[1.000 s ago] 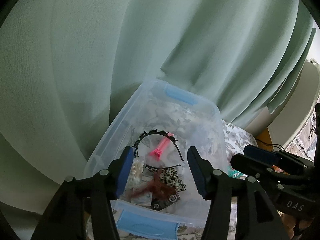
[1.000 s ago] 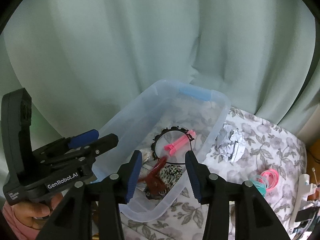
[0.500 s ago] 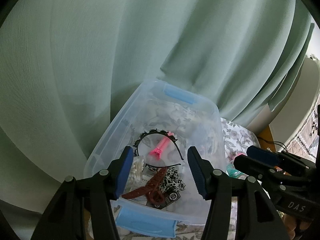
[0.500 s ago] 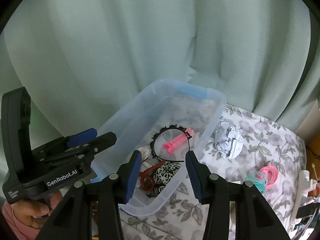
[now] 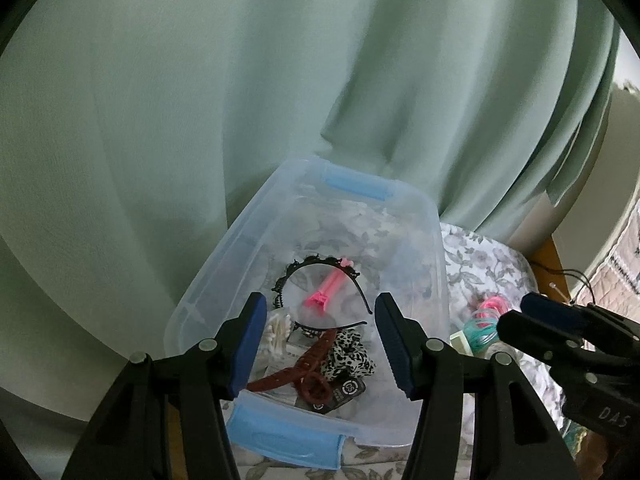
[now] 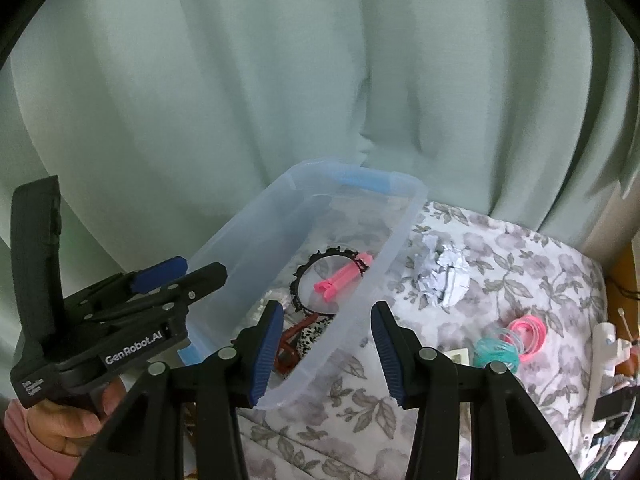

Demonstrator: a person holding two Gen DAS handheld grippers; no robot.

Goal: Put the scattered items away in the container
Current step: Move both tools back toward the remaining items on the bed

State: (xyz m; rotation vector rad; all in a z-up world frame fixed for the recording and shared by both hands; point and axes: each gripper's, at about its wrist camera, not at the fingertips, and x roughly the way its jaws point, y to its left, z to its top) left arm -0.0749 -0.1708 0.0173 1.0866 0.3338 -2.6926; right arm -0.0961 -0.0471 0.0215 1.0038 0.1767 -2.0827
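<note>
At nine o'clock in the right wrist view the left gripper (image 6: 176,272) hangs released and empty over the clear plastic container (image 6: 240,236). Inside lie a brown hair claw (image 5: 296,372), black headband (image 5: 320,260) and pink clip (image 5: 328,290). The right gripper (image 6: 326,354) gapes empty. At three o'clock, crumpled paper (image 6: 440,272) and coiled hair ties (image 6: 510,338) sit on the floral cloth (image 6: 520,264).

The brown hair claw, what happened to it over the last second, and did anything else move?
The brown hair claw, blurred in mid-drop a second ago, now lies still in the clear bin beside the leopard scrunchie. The right gripper has pulled back towards the bedspread. The left gripper remains open above the bin; headband and pink clip unchanged.
</note>
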